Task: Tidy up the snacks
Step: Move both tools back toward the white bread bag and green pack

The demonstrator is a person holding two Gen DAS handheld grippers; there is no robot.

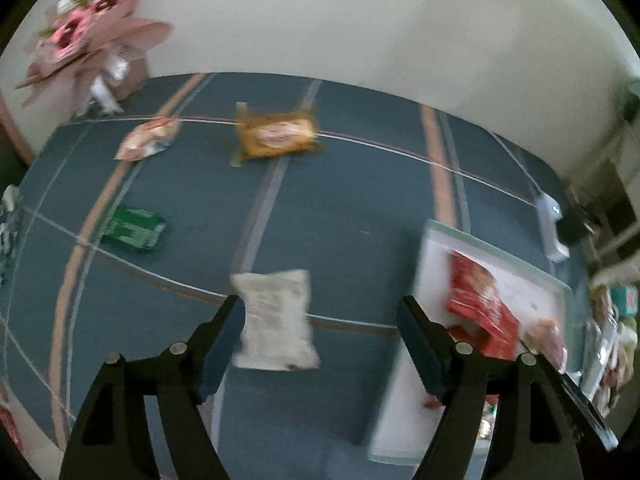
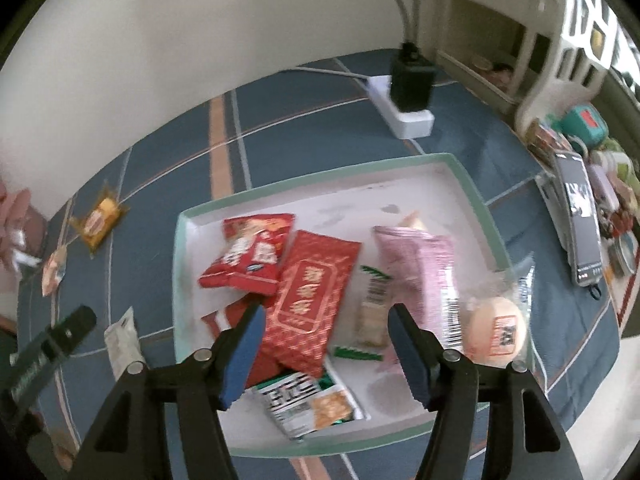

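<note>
Your left tool (image 1: 320, 300) spread, empty, above white packet (image 1: 276, 320) at lower centre. Your right tool (image 2: 325, 307) spread, empty, over tray (image 2: 472, 184) of snacks.

The left wrist view is smeared: print on the white packet (image 1: 276, 320) and the orange packet (image 1: 276, 136) cannot be read. The tray (image 1: 500, 252) there runs behind a finger and off the lower edge. In the right wrist view, the red packets (image 2: 308, 292) cover a striped packet (image 2: 308, 404), perhaps biscuits. The phone (image 2: 580, 216) screen is unreadable.
</note>
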